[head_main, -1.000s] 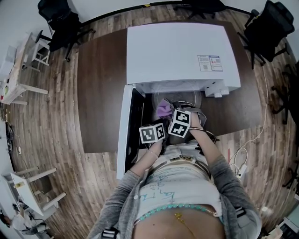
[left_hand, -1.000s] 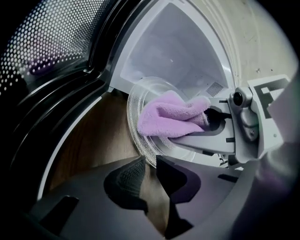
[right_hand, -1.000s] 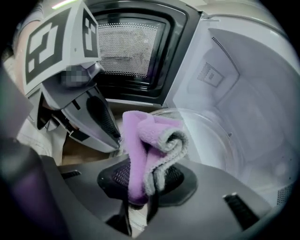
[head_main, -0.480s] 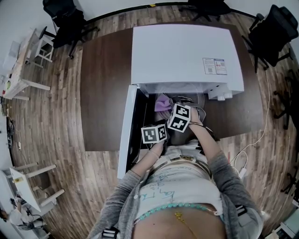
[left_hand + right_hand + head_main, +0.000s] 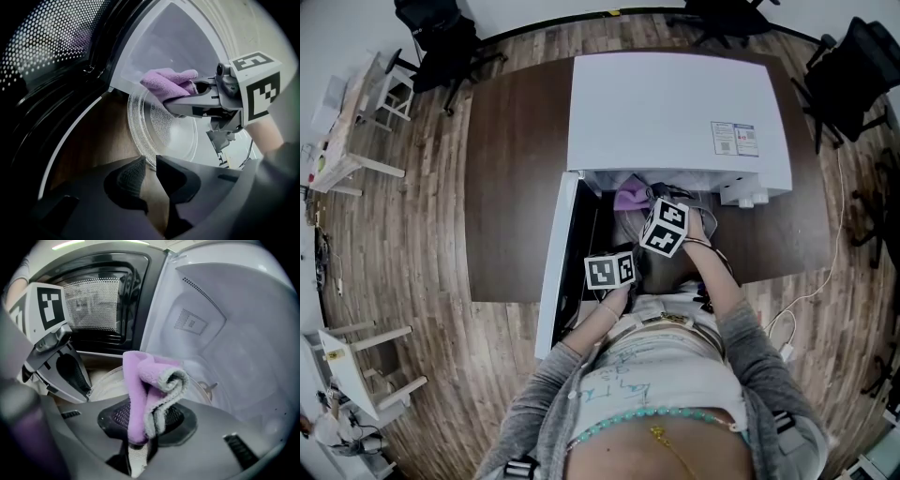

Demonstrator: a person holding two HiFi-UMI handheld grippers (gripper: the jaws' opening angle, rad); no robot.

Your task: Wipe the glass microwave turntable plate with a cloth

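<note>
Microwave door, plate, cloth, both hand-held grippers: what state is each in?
Microwave door: swung open.
Glass plate: gripped at its rim.
Purple cloth: folded, gripped.
Left hand-held gripper: shut on the glass plate.
Right hand-held gripper: shut on the purple cloth.

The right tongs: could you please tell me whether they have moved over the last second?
Yes. In the head view the right tongs have moved up the picture, deeper into the white microwave's open cavity.
</note>
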